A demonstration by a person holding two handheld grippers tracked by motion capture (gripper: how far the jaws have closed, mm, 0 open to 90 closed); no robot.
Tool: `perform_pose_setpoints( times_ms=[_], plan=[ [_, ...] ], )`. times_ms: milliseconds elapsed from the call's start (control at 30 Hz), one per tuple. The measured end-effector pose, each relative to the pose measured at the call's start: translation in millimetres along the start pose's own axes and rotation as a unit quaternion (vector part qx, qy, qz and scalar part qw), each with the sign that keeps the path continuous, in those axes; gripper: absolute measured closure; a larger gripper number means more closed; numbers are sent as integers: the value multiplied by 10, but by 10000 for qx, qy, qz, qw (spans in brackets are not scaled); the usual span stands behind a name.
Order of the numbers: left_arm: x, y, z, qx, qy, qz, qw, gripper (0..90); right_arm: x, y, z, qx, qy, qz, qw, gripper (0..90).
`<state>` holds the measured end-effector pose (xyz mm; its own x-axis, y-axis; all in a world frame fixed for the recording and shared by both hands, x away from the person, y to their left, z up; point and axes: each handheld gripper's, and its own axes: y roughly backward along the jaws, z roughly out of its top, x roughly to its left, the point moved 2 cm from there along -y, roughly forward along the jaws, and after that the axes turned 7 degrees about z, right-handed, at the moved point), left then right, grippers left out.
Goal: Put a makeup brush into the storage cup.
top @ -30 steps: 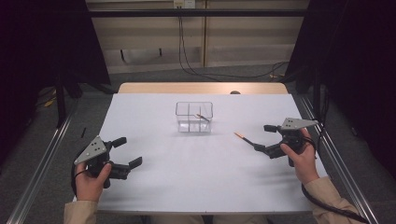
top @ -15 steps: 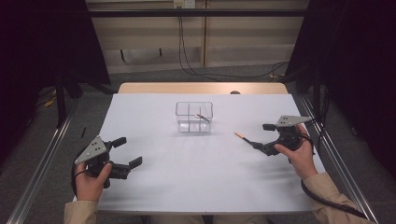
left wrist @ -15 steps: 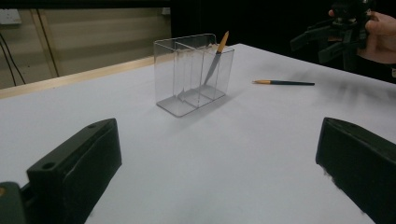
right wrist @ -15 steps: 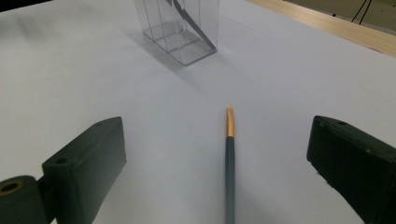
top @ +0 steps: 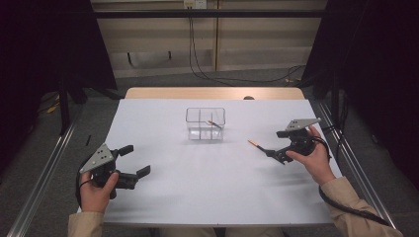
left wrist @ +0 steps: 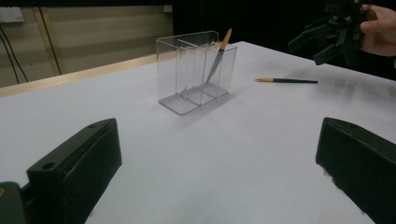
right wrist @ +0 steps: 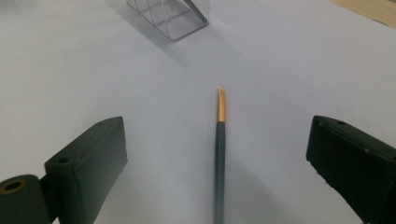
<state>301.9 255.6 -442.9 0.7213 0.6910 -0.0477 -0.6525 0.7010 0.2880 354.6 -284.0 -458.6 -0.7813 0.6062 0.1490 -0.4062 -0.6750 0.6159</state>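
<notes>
A clear plastic divided box (top: 205,123) stands at the table's middle, and a dark brush with an orange tip (top: 215,123) leans inside its right compartment. A second brush of the same kind (top: 257,144) lies flat on the white table to the box's right. My right gripper (top: 275,143) is open just behind that brush. In the right gripper view the brush (right wrist: 219,154) lies lengthwise between the spread jaws, tip toward the box (right wrist: 173,16). My left gripper (top: 136,159) is open and empty at the front left, facing the box (left wrist: 196,70) and the lying brush (left wrist: 287,80).
White sheet (top: 207,187) covers the table, with a wooden strip (top: 212,93) along its far edge. Metal rails (top: 44,168) run down both sides. Cables hang on the back wall. The right hand and its gripper (left wrist: 327,37) appear far off in the left gripper view.
My right gripper has moved slightly left, closer to the lying brush. The left gripper, the box and both brushes have stayed put.
</notes>
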Motion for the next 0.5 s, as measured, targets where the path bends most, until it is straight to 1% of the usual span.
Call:
perform_pose_setpoints(
  times_ms=[133, 167, 267, 400, 433, 500],
  plan=[
    [-5, -13, -8, 33, 4, 18, 10000, 2, -19, -21, 15, 223, -44, -26, 9997, 55],
    [-2, -15, -9, 52, -24, 10, 10000, 2, -21, -29, 19, 294, -60, -46, 9995, 57],
    [-3, -20, -8, 57, -29, 13, 10000, 2, -9, -51, 40, 492, -49, -39, 9988, 62],
    [-2, -17, -6, 58, -23, 27, 10000, 2, -4, -92, 59, 877, -86, -95, 9961, 84],
    [-3, -17, -5, 47, -5, 21, 10000, 2, -5, -100, 64, 999, -65, -102, 9949, 91],
    [-1, -16, -7, 65, -28, 31, 10000, 2, -6, -116, 74, 1144, 6, -85, 9934, 106]
  ],
)
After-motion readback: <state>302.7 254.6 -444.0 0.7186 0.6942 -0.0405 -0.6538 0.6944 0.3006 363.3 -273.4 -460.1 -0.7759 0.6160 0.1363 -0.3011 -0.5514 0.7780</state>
